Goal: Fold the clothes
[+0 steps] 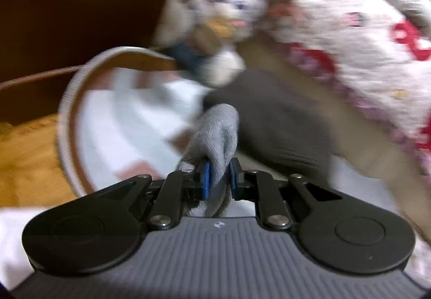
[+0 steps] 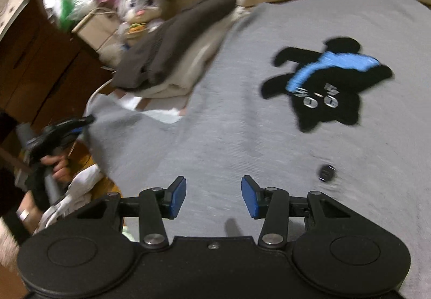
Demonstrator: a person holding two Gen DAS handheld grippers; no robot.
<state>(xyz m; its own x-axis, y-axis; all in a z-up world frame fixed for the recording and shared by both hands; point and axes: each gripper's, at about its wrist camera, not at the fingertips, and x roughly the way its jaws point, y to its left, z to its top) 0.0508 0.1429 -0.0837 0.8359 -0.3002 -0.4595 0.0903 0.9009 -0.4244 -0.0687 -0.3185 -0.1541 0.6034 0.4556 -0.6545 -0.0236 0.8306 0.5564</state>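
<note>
Lying spread flat on the bed, the grey sweater (image 2: 256,123) with its black cat patch (image 2: 323,86) looks barely begun. The left hand-held gripper (image 1: 217,180) is clamped on a pinch of its grey knit; the right hand-held gripper (image 2: 213,196) hovers over the cloth, fingers apart. Beside it sit 2 folded garments (image 2: 172,56), judged finished. A cardboard box (image 2: 94,26) stands behind the plush rabbit (image 2: 140,5); its contents are hidden.

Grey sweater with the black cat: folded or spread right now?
Mostly spread: the grey sweater lies open, cat patch showing. The left gripper pinches one corner; the right gripper hovers open.
</note>
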